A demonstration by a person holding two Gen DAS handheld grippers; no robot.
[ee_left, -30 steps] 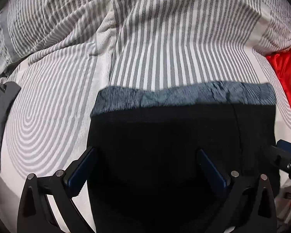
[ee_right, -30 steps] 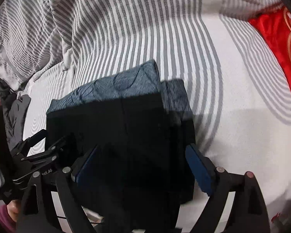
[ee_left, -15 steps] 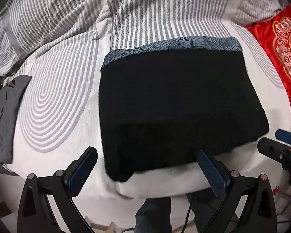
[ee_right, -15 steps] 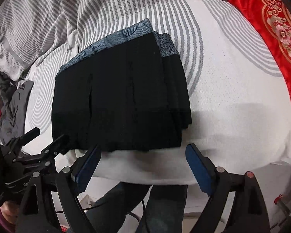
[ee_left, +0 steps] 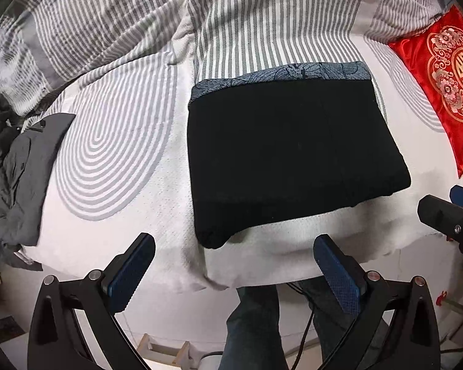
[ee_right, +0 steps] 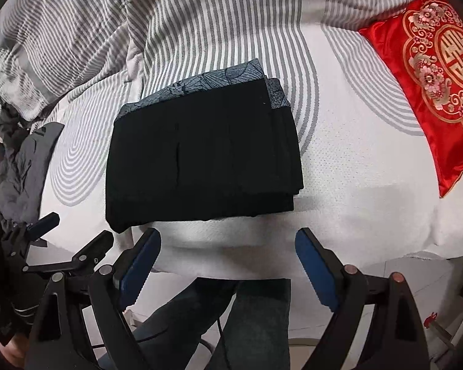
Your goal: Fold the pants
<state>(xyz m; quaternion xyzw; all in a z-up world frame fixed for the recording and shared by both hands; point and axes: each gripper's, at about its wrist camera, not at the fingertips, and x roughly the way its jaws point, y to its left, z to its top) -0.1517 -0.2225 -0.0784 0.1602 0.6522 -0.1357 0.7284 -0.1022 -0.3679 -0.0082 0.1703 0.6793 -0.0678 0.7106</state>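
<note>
You have the bed (ee_left: 114, 240) filling most of both views, its white sheet printed with grey rings and a striped duvet (ee_left: 262, 24) heaped along the far side. On the sheet near the front edge lie the pants (ee_left: 293, 157), a flat black rectangle several layers thick, with the patterned blue-grey waistband (ee_left: 281, 75) showing along the far edge. A red cushion (ee_right: 432, 71) sits well off to the right, a crumpled grey garment (ee_left: 21, 178) to the left. Your left gripper (ee_left: 234, 273) and right gripper (ee_right: 228, 265) both hang off the bed's front edge, jaws spread wide, holding nothing. The folding looks finished; at most, square up the stepped layers on the right side.
</note>
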